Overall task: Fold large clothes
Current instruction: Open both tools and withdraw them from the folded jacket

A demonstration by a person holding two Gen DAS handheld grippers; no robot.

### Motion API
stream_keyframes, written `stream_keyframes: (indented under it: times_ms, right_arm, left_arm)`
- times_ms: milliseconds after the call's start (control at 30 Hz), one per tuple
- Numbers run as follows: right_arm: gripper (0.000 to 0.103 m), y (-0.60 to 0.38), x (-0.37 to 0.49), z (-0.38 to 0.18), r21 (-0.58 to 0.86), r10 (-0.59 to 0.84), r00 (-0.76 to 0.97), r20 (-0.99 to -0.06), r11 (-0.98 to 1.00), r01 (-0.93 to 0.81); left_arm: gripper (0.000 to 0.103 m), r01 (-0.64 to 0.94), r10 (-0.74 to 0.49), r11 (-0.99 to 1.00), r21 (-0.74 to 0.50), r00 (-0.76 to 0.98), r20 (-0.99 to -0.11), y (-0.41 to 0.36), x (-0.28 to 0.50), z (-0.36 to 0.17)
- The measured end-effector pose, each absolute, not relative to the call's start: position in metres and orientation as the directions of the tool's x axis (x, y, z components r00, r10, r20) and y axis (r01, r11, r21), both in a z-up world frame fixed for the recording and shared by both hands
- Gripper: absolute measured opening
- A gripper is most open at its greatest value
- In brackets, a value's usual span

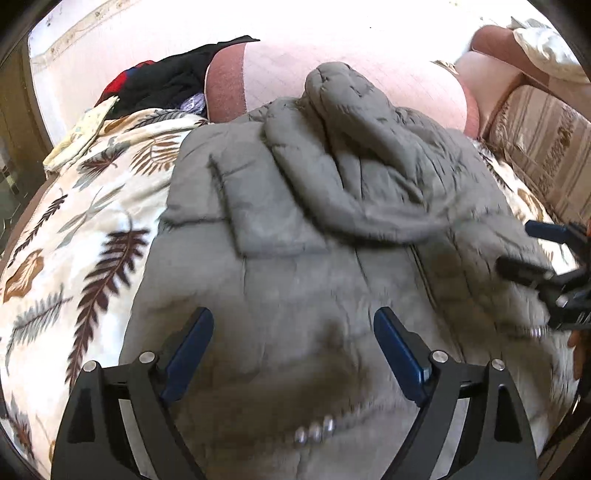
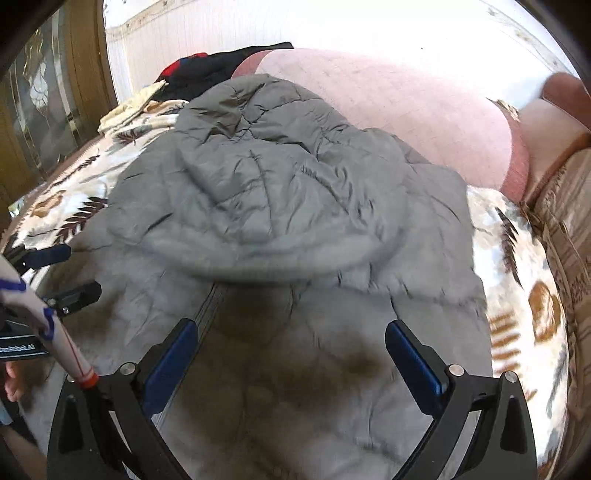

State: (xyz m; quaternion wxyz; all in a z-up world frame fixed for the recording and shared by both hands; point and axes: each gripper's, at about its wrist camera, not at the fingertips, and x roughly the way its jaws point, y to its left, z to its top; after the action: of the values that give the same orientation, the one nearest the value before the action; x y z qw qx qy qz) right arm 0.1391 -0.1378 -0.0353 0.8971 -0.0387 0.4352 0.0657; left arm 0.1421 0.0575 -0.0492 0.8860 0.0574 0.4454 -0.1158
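Both the left gripper and right gripper hang spread wide, pinching nothing, above the grey quilted jacket lying beneath them on the leaf-print blanket.

A bed covered by a cream blanket printed with brown and grey leaves fills the room's middle. Behind it stands a pink headboard, washed pale by strong light. A white panelled wall rises beyond. A wooden glass-fronted cabinet stands left; a striped beige sofa right.
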Motion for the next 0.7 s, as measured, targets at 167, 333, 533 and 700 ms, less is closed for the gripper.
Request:
stream_keyframes:
  times_ms: [167, 333, 533, 700]
  right_arm:
    - [0.103, -0.153, 0.103, -0.033, 0.022, 0.089, 0.619, -0.780, 0.993, -0.115]
    - [0.103, -0.175, 0.064, -0.034, 0.059, 0.081, 0.614, -0.785, 0.997, -0.056]
    - [0.103, -0.203, 0.026, -0.048, 0.114, 0.076, 0.575, -0.815, 0.993, 0.030]
    - [0.103, -0.223, 0.007, -0.054, 0.124, 0.052, 0.548, -0.835, 0.988, 0.094]
  left_arm:
    - [0.088, 0.241, -0.147, 0.970, -0.007, 0.567, -0.811, 0.077, 0.108, -0.047]
    - [0.089, 0.199, -0.156, 0.979, -0.049, 0.571, -0.806, 0.104, 0.079, -0.039]
    - [0.089, 0.149, -0.095, 0.989, -0.010, 0.572, -0.815, 0.131, 0.057, -0.036]
    - [0.089, 0.108, -0.057, 0.994, 0.002, 0.548, -0.835, 0.156, 0.046, -0.041]
